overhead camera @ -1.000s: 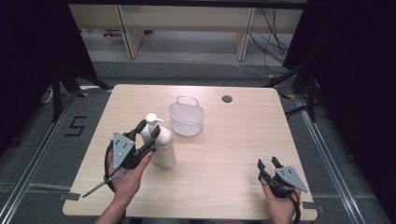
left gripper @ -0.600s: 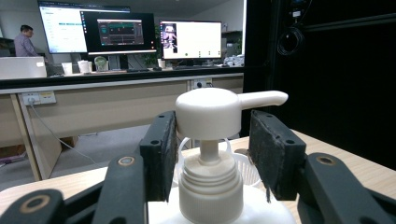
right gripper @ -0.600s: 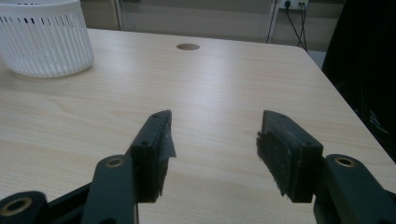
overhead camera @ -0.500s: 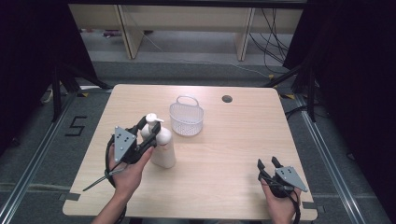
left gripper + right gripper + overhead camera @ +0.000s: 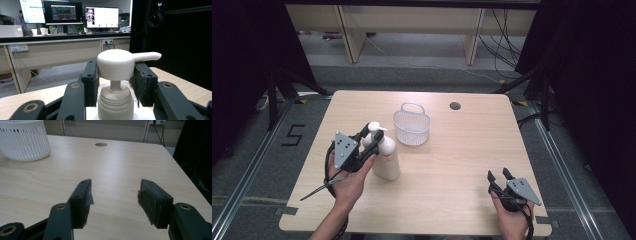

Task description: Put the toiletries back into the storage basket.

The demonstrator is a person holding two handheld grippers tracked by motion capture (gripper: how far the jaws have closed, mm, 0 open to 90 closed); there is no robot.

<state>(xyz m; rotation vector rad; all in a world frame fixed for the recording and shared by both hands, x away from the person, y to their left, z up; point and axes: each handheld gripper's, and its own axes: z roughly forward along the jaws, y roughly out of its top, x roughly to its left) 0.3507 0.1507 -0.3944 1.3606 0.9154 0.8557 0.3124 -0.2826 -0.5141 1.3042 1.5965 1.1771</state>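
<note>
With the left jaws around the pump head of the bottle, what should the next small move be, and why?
Probably lift it a little. The left gripper has just been closing, and its jaws now sit against both sides of the pump bottle's pump head. The bottle stands beside the white basket, the likely destination; the right gripper rests open, apart.

A black numeral "5" [image 5: 293, 135] stands on the grey floor, left of the table's far left corner. The distant monitor screens' text is too small to read.
</note>
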